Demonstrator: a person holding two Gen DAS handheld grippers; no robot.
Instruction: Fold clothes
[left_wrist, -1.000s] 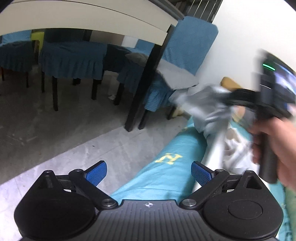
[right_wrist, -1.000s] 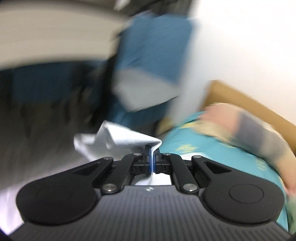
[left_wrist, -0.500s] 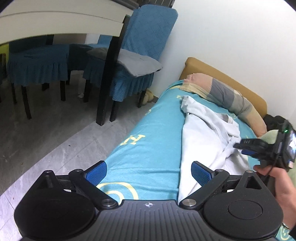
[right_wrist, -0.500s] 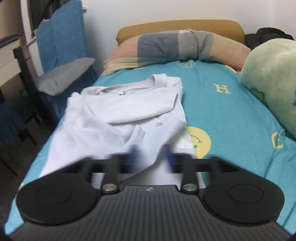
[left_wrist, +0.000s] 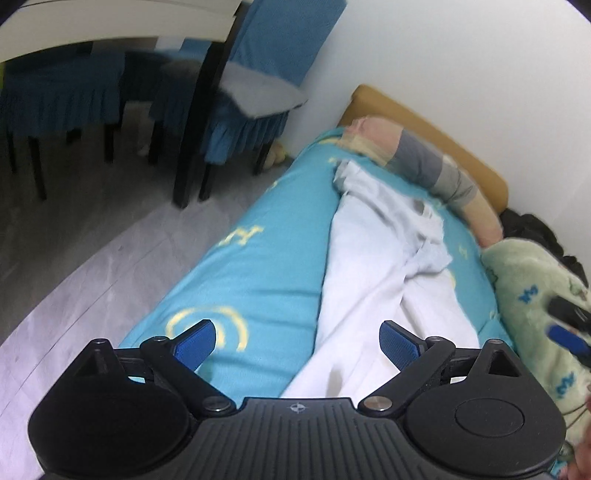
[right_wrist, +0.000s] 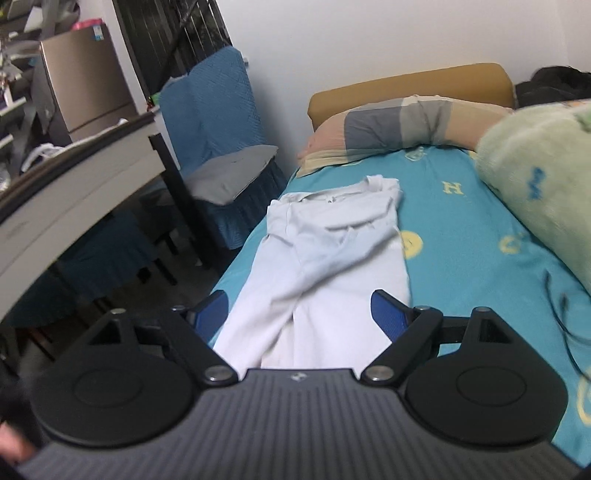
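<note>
A white T-shirt (right_wrist: 328, 254) lies lengthwise on the turquoise bed sheet (right_wrist: 461, 236), collar toward the pillow, both sides folded in over the middle. It also shows in the left wrist view (left_wrist: 373, 280). My left gripper (left_wrist: 297, 341) is open and empty, above the shirt's near end and the bed's left edge. My right gripper (right_wrist: 299, 312) is open and empty, just above the shirt's near hem. The right gripper's blue tip (left_wrist: 565, 334) shows at the right edge of the left wrist view.
A striped pillow (right_wrist: 402, 125) lies at the headboard (right_wrist: 406, 83). A green plush blanket (right_wrist: 543, 170) is bunched on the bed's right side. A blue-covered chair (right_wrist: 218, 140) and a table (right_wrist: 74, 173) stand to the left of the bed. A black cable (right_wrist: 561, 314) crosses the sheet.
The right gripper held the shirt's edge, swung it across and let it go; it now stands open. The shirt has settled flat. Both grippers have drawn back toward the near end.
</note>
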